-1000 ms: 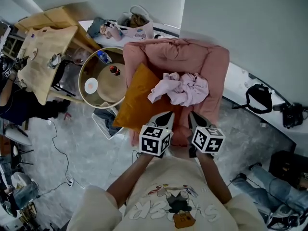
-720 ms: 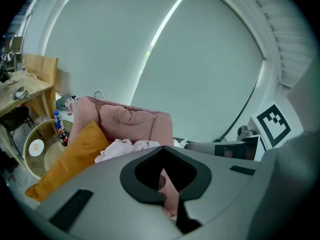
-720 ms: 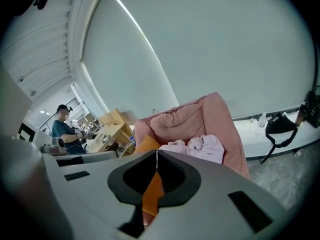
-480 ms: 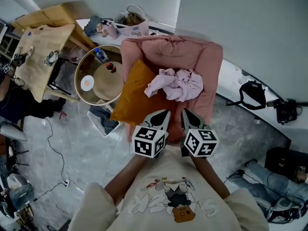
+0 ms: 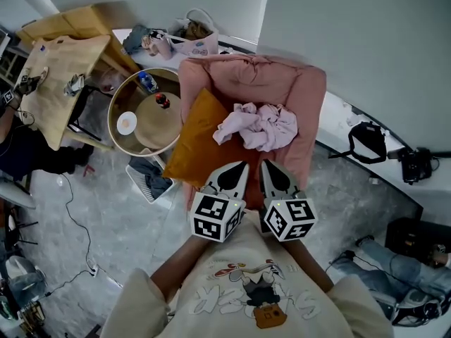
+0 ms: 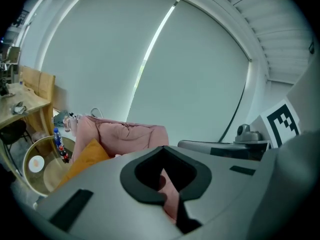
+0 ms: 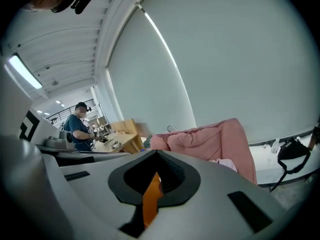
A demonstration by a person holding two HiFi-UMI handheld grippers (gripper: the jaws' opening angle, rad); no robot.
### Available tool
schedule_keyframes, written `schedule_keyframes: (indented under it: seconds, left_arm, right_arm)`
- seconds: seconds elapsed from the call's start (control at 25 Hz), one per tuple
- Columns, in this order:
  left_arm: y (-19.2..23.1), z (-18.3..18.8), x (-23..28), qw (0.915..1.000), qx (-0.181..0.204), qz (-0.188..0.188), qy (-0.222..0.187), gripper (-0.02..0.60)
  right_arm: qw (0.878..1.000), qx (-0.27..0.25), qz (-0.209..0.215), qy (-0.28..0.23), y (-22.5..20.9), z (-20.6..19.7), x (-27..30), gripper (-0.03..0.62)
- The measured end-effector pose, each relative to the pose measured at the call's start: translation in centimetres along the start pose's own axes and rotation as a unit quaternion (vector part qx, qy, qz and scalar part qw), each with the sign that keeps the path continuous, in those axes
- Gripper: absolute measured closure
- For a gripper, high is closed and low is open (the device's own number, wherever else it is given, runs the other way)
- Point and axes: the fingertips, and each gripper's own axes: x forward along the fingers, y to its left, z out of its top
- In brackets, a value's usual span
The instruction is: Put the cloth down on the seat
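The crumpled pale-pink cloth (image 5: 259, 127) lies in soft folds on the seat of the padded pink armchair (image 5: 246, 76). It sits beside a smooth orange cushion (image 5: 201, 143), beyond both grippers and untouched. The left gripper (image 5: 244, 165) and right gripper (image 5: 265, 163) each have their pointed grey fingers (image 5: 231, 178) pressed together, holding nothing.

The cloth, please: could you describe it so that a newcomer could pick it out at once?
Find the pink armchair beside the round table. On its seat lies a crumpled pale pink cloth, to the right of the orange cushion. It is the only loose, wrinkled thing there and is lighter than the armchair.
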Motion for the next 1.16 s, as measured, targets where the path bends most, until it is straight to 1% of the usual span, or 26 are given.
schedule_keyframes:
  seconds: [0.12, 0.24, 0.44, 0.6, 1.0, 1.16]
  left_arm:
    - [0.6, -0.1, -0.5, 1.0000, 0.003, -0.001, 0.006, 0.577]
    - [1.6, 0.5, -0.9, 1.0000, 0.001, -0.003, 0.001, 0.577]
    - [2.5, 1.4, -0.9, 0.9998, 0.003, -0.014, -0.011, 0.577]
    - [3.0, 1.9, -0.8, 0.9994, 0.008, -0.028, -0.016, 0.577]
    - [4.4, 2.1, -0.8, 0.9993, 0.014, -0.033, -0.011, 0.577]
    - [4.7, 2.5, -0.5, 0.9990, 0.022, -0.037, -0.017, 0.577]
  right_arm:
    - [1.000, -0.015, -0.006, 0.008, 0.8, -0.3, 0.1, 0.574]
    - [0.999, -0.029, -0.015, 0.009, 1.0, -0.1, 0.6, 0.574]
    - [0.999, -0.022, -0.029, 0.006, 0.7, 0.0, 1.2, 0.574]
    - [0.999, -0.022, -0.032, 0.008, 1.2, 0.0, 2.1, 0.574]
    - [0.999, -0.020, -0.039, 0.012, 1.8, -0.1, 3.5, 0.574]
    - [0.999, -0.020, -0.038, 0.012, 1.8, -0.1, 4.4, 0.574]
